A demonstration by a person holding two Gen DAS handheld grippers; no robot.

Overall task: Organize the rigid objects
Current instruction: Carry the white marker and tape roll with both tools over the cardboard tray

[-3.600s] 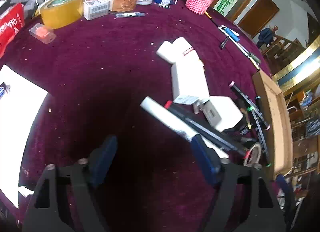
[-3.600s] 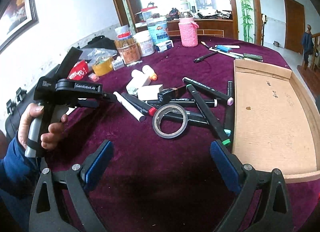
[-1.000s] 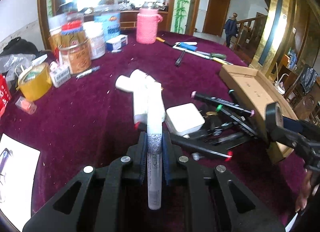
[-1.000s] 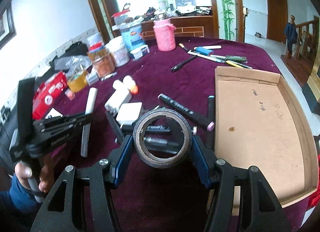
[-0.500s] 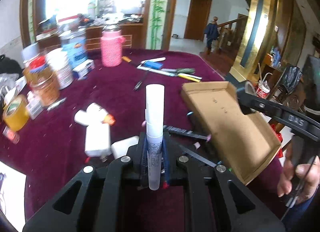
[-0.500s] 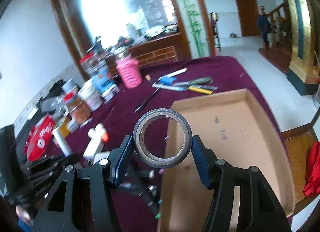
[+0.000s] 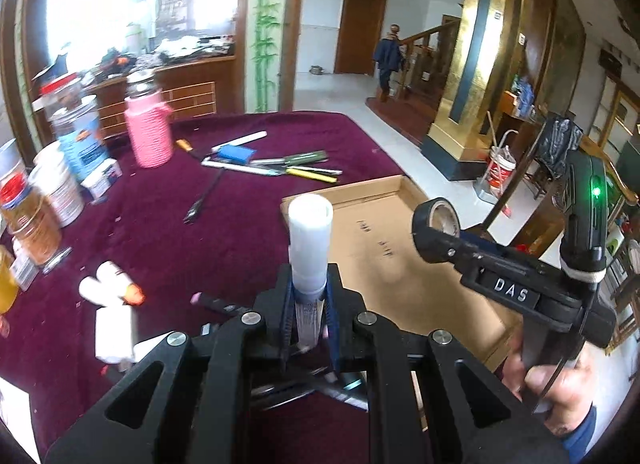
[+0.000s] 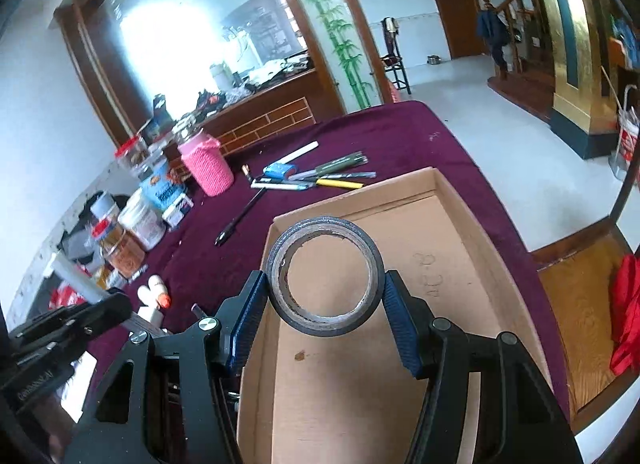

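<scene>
The left tongs (image 7: pixel 308 304) pinch a white marker (image 7: pixel 310 248) upright over the maroon desk (image 7: pixel 240 207), beside the cardboard tray's (image 8: pixel 460 199) near-left corner. The right tongs (image 8: pixel 326 300) clamp a black tape roll (image 8: pixel 326 288), held in the air above the tray's left side.

Left wrist: close, angled down across maroon table (image 7: pixel 248 215). Right wrist: close over cardboard tray (image 8: pixel 448 199) (tilted). Both share tray, pink-sleeved bottle (image 7: pixel 147 131), far doorway.
</scene>
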